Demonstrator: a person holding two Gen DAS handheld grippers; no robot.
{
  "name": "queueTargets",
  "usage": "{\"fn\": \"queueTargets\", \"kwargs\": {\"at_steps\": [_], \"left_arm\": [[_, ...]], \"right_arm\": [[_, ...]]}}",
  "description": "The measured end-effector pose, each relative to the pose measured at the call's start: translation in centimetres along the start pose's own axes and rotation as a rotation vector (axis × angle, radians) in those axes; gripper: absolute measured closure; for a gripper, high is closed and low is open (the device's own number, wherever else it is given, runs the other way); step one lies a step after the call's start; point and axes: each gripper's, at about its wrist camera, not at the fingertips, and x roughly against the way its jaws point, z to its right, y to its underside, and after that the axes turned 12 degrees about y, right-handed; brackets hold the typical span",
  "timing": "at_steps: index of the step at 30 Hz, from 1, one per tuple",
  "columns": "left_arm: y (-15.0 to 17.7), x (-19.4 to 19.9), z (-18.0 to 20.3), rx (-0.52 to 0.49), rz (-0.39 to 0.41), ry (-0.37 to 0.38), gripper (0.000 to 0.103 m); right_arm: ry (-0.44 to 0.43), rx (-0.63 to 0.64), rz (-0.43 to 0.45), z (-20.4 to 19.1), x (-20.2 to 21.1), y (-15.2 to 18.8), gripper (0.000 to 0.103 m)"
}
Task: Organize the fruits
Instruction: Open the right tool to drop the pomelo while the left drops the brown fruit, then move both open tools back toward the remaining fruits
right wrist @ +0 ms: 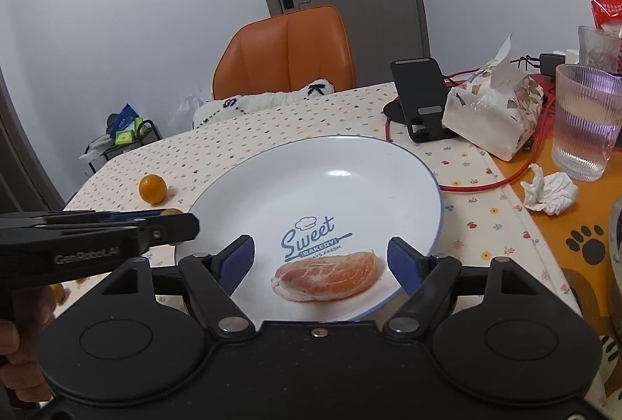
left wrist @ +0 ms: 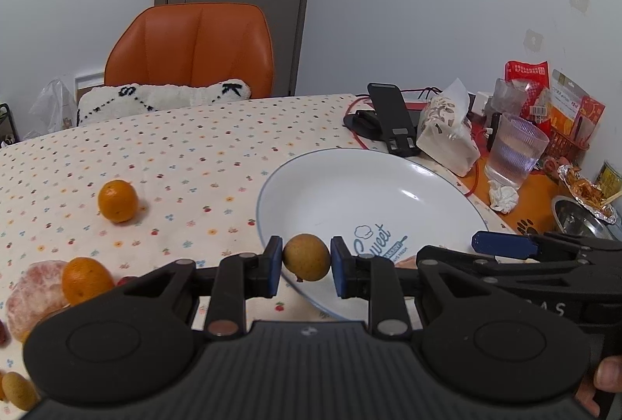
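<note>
The left gripper squeezes a small brown fruit over the white plate's near rim. The right gripper is wide apart around a peeled pink fruit piece lying on the plate.

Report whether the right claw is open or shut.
Open: the right claw has its blue pads wide apart, either side of the grapefruit segment on the plate.

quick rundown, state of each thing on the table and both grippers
left gripper: shut on the small brown fruit, at the plate's rim
right gripper: open, nothing held, over the plate
plate: holds one peeled citrus segment
small orange: whole, on the tablecloth, outside the plate
ribbed glass: upright
tissue pack: open, a sheet sticking out
</note>
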Motion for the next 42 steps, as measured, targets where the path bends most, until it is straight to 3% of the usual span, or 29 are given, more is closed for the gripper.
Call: {"fn": "queueTargets", "kwargs": {"at_steps": [8, 15, 20, 25, 27, 38, 42], "left_arm": [[0.1, -0.4, 0.4, 0.003, -0.004, 0.003, 0.076], [0.5, 1.5, -0.8, 0.049, 0.013, -0.024, 0.072], [0.9, 3.6, -2.0, 0.08, 0.027, -0.049, 0.058], [1.3, 6.0, -3.3, 0.106, 0.061, -0.088, 0.027], [1.5, 6.7, -3.7, 0.103, 0.067, -0.111, 0.02], [2.8, 10.9, -5.5, 0.131, 0.102, -0.171, 0.013], [3.4, 12.0, -6.4, 0.152, 0.092, -0.171, 0.01]], "right_arm": [[-0.015, 0.003, 0.006, -0.1, 0.5, 0.1, 0.025], [-0.018, 0.015, 0.015, -1.3, 1.0, 0.1, 0.021], [-0.032, 0.032, 0.011, -3.0, 1.1, 0.3, 0.019], [-0.049, 0.056, 0.023, -4.6, 1.8, 0.2, 0.017], [-0.058, 0.063, 0.032, -5.2, 2.2, 0.2, 0.014], [-0.081, 0.058, 0.045, -7.2, 3.9, 0.5, 0.0], [-0.089, 0.06, 0.043, -8.1, 4.3, 0.6, 0.0]]}}
